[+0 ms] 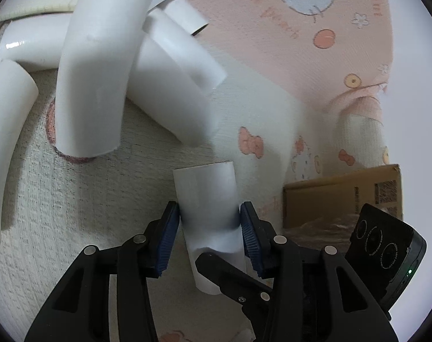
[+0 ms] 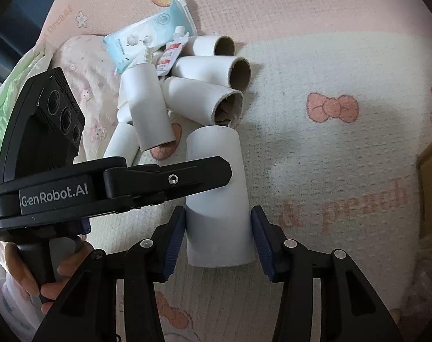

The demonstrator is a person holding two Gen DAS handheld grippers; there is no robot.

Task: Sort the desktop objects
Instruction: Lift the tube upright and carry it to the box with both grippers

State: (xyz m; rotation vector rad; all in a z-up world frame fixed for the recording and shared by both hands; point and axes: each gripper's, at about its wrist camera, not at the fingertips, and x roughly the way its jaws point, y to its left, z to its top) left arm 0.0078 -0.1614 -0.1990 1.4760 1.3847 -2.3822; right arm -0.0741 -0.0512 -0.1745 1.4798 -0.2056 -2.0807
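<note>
between both grippers [image 1: 209,222]; white tube [image 1: 207,196]

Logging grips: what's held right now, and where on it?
A white tube. Left tongs clamp its sides mid-length; right tongs straddle its near end.

White tubes [image 2: 216,196], pink bow-patterned blanket [image 2: 332,108]

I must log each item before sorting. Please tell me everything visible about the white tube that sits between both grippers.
The white tube is a plain, smooth cylinder, seemingly coated cardboard, with both ends cut square. It lies apart from the pile of similar tubes, over the patterned mat. The left hand-held gripper presses its blue pads on both sides of it. The right hand-held gripper straddles its near end; one pad touches, the other shows a small gap.
</note>
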